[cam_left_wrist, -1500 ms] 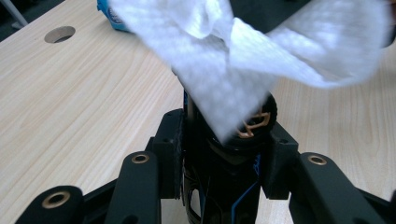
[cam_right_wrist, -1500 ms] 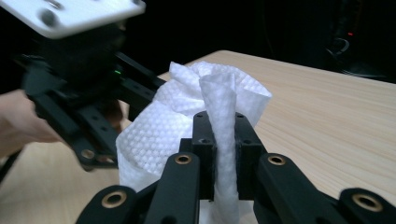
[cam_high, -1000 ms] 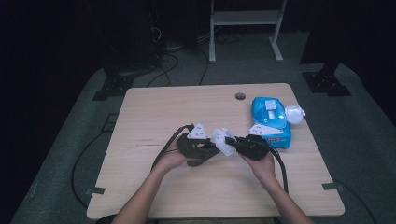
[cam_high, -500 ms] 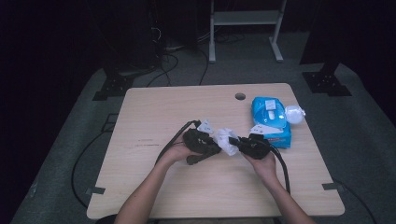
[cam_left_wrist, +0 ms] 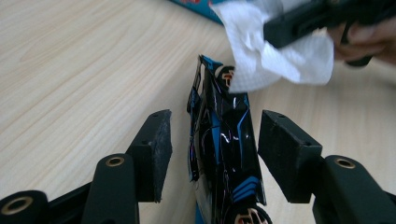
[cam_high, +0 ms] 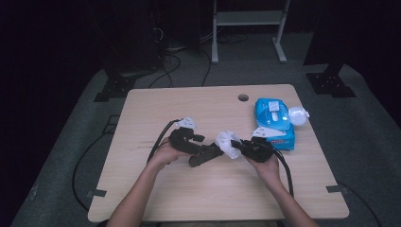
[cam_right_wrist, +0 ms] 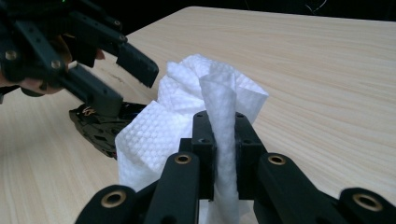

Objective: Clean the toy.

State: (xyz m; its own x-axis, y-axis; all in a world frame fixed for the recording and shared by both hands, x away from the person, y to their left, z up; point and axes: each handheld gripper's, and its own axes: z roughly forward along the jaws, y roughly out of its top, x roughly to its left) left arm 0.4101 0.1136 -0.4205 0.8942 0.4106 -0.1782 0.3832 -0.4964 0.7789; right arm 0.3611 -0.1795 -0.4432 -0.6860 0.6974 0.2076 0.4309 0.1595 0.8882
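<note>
A black and blue toy car (cam_left_wrist: 219, 140) lies between the jaws of my left gripper (cam_left_wrist: 217, 123), which stand apart with a gap on each side of it. From above, the car (cam_high: 204, 156) rests at the table's middle, and the left gripper (cam_high: 208, 152) reaches it from the left. My right gripper (cam_right_wrist: 219, 126) is shut on a crumpled white wipe (cam_right_wrist: 187, 93). The wipe (cam_left_wrist: 280, 51) touches the car's far end. In the high view the wipe (cam_high: 227, 142) sits just left of the right gripper (cam_high: 236, 145).
A blue pack of wipes (cam_high: 274, 120) lies at the table's right, with a small white wad (cam_high: 298, 115) beside it. The wooden table (cam_high: 165, 198) has a cable hole (cam_high: 243, 98) near its far edge. Cables trail from both grippers toward the front.
The left hand has turned a little and the car now points down and to the left of the wipe. The right gripper has kept the wipe at the car's end.
</note>
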